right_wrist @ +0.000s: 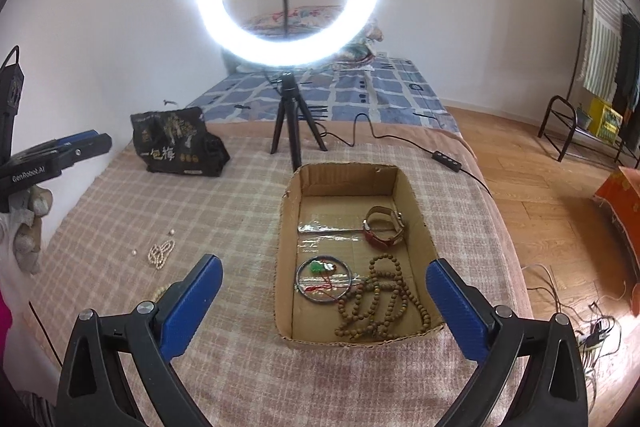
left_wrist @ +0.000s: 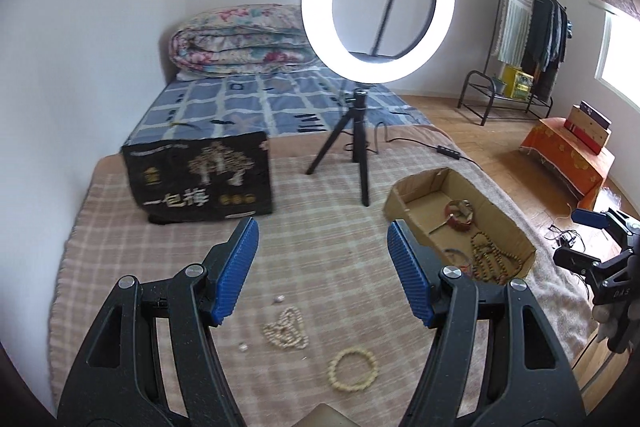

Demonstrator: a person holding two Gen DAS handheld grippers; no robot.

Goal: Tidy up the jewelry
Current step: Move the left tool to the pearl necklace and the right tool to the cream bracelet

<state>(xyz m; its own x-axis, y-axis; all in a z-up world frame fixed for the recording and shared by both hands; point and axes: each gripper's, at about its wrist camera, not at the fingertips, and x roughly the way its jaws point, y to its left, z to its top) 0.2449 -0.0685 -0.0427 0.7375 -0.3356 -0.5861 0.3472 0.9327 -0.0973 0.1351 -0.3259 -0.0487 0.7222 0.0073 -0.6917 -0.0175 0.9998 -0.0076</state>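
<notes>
Four pieces in the cardboard box (right_wrist: pixel 412 205), two bead strings (left_wrist: pixel 285 329) outside

Cardboard box (right_wrist: pixel 416 211): matt brown, raw torn edges, glossy clear tape on floor. Blanket (right_wrist: pixel 200 195): woven checked cloth, coarse. Prayer beads (right_wrist: pixel 380 299): dull wood. Bangle (right_wrist: pixel 324 281): shiny metal. Watch (right_wrist: pixel 384 229): leather strap. Gripper pads (left_wrist: pixel 240 267): ribbed blue plastic; arms matt black plastic. Floor (right_wrist: pixel 532 187): polished wood.

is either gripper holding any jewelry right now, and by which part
Nothing is held. The left gripper and the right gripper both stand open and empty above the checked blanket.
</notes>
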